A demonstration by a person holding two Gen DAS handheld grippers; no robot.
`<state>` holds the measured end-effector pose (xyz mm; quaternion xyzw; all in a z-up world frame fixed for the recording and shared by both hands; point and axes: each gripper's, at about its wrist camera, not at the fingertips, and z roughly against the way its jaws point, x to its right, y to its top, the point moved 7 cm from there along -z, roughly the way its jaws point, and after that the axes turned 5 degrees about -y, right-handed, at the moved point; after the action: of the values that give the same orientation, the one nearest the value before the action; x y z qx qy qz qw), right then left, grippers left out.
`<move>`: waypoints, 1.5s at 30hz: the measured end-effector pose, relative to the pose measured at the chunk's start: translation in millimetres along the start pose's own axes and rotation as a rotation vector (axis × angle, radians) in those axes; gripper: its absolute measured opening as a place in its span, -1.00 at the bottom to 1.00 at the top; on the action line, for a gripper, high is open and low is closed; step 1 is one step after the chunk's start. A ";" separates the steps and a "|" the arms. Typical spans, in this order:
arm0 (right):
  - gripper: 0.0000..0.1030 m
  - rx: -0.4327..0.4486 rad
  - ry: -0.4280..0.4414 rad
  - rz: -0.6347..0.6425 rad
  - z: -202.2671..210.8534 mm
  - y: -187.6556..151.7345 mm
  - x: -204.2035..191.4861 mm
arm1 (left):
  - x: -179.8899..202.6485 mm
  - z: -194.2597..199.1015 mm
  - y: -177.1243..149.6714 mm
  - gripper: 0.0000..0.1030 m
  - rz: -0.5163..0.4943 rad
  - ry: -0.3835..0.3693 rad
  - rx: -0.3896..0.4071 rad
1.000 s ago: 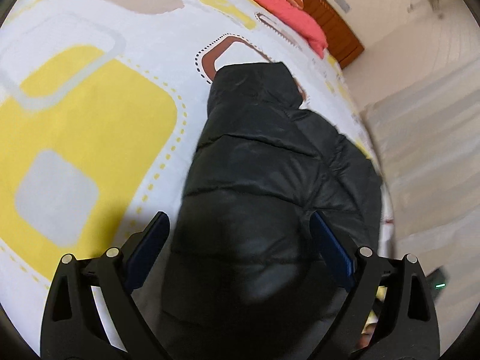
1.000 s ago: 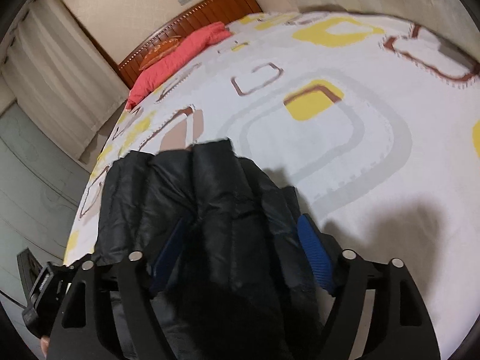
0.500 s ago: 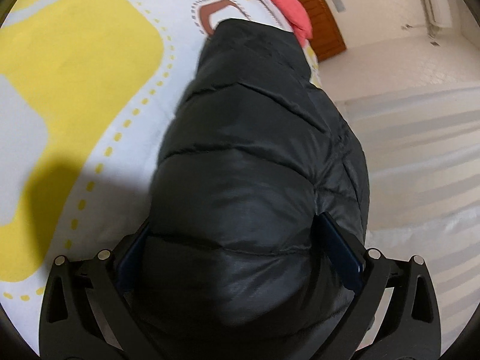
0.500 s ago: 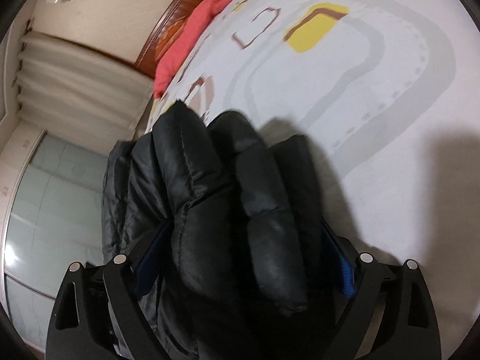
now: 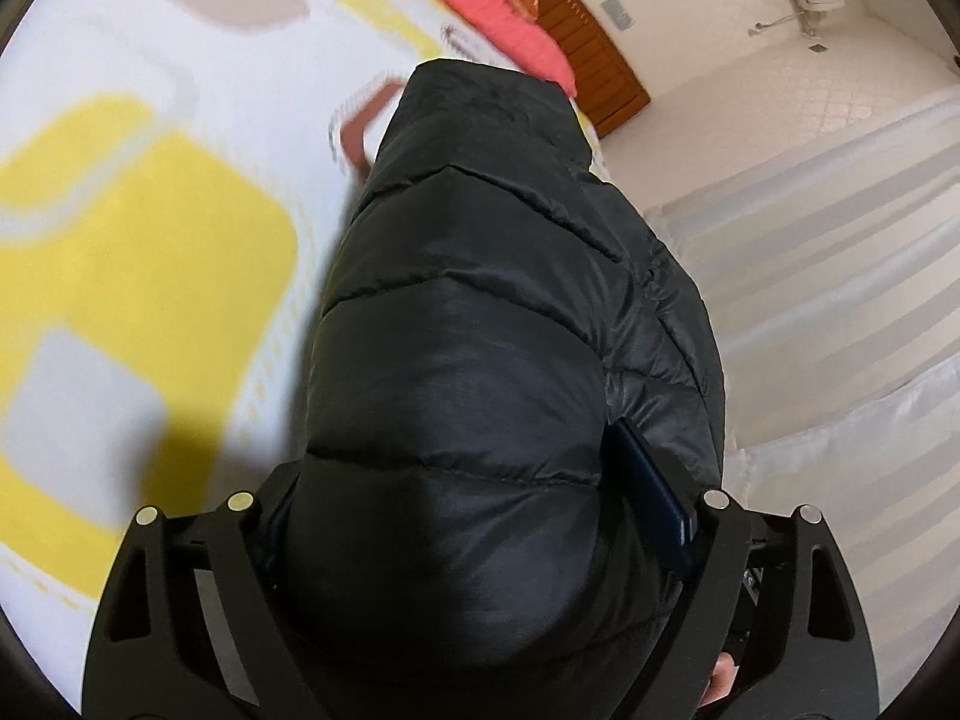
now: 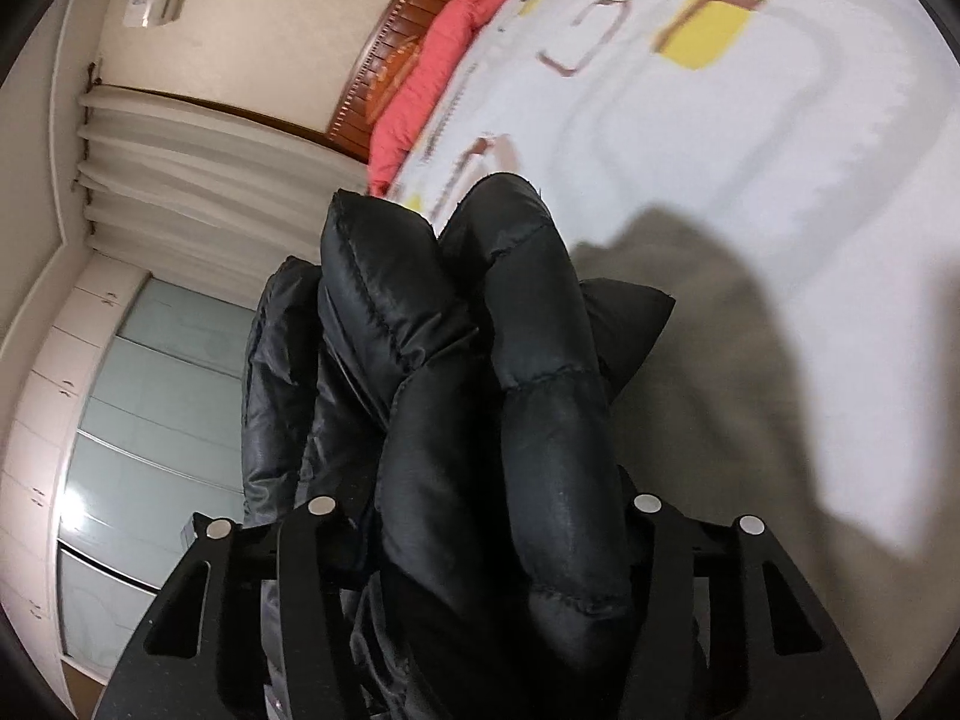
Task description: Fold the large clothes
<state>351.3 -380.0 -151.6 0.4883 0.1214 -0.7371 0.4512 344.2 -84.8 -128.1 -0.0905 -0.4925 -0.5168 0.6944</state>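
1. Since a second ago both claws have closed in on the black jacket (image 5: 480,312) and lifted it, so the bedspread (image 5: 150,228) now shows farther off and blurred, where earlier the jacket lay flat on it.
2. Left claw (image 5: 474,516): its fingers (image 5: 651,495) stand fairly wide yet press against a thick quilted bulge of the jacket, which fills the whole gap between them.
3. Right claw (image 6: 474,516): it clamps several puffy folds of the jacket (image 6: 510,372); the pads are buried in fabric.
4. From the left claw the jacket runs toward 12 o'clock, its far end reaching a brown pattern on the bedspread.
5. In the right view the folds stand up toward 12 o'clock, with the jacket's shadow (image 6: 720,348) on the bedspread (image 6: 810,180) at 2 o'clock.
6. A red pillow (image 5: 480,6) and a wooden headboard (image 5: 576,42) lie at 12 to 1 o'clock in the left view.
7. White curtains (image 6: 198,180) hang at 10 o'clock in the right view, above a pale wardrobe (image 6: 138,420) at 9 o'clock.
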 end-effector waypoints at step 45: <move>0.50 -0.024 -0.110 0.065 -98.2 58.5 -56.9 | -89.7 4.7 106.2 0.86 0.066 0.161 0.037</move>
<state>463.7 -321.0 -137.6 0.4452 0.0895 -0.7462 0.4867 428.8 22.2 -154.8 -0.0520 -0.4414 -0.4902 0.7498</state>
